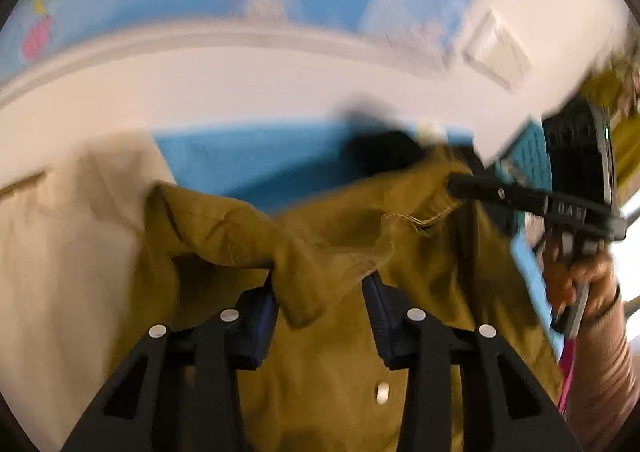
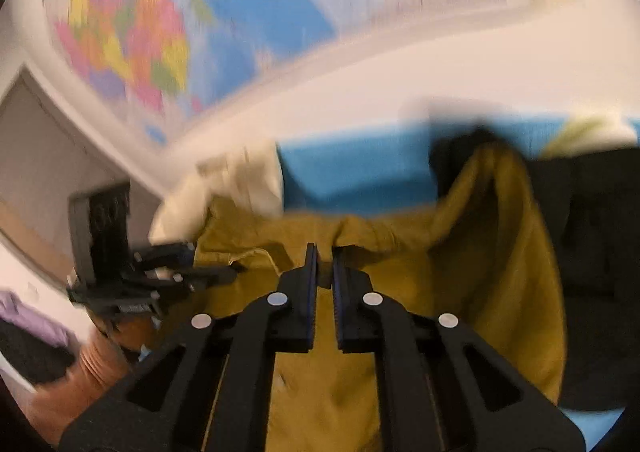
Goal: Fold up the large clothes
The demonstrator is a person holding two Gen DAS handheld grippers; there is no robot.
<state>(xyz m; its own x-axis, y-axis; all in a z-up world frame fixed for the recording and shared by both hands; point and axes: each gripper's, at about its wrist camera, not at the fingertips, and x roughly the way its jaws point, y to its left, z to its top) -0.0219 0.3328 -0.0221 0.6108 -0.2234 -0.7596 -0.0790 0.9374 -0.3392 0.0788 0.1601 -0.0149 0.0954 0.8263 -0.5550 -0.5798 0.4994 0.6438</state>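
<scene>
A large mustard-yellow garment (image 1: 328, 352) with a white button hangs lifted in front of both cameras. My left gripper (image 1: 324, 292) stands open, with a fold of the garment's edge draped between its blue pads. My right gripper (image 2: 325, 264) is shut on the garment's upper edge (image 2: 360, 236). It also shows in the left wrist view (image 1: 464, 184), at the right, pinching the cloth by a frayed seam. The left gripper shows in the right wrist view (image 2: 224, 272), at the left edge of the cloth. Both views are blurred by motion.
A blue surface (image 1: 248, 160) lies beyond the garment. A cream cloth (image 1: 72, 244) lies to the left. A black garment (image 2: 592, 236) lies to the right. A world map (image 2: 132, 32) hangs on the white wall behind. A black round fan (image 1: 576, 156) stands at the right.
</scene>
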